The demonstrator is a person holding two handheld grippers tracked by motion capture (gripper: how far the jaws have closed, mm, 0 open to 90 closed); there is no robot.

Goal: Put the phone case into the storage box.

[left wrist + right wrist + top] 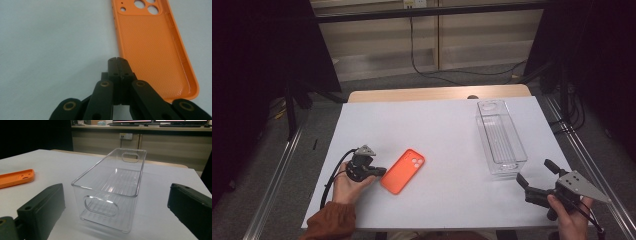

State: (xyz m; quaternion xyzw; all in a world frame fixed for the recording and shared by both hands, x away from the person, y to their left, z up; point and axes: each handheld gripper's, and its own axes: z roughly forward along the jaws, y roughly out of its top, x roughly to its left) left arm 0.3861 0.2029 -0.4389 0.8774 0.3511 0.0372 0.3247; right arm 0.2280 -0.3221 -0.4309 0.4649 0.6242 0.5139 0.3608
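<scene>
Orange phone case (pixel 402 171), one; clear bin (pixel 500 137), one; left gripper (pixel 381 171) closed empty, right gripper (pixel 537 178) wide open.

An orange phone case (pixel 402 171) lies flat on the white table (pixel 437 130), hollow side up, its camera cutouts at the far end, tilted diagonally. Well apart to its right stands a clear, empty, rectangular plastic bin (pixel 500 137) with 2 oval handle cutouts, upright.

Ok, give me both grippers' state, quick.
Left gripper: shut, empty, jaw tips beside the orange phone case.
Right gripper: open, empty, facing the clear bin.
</scene>
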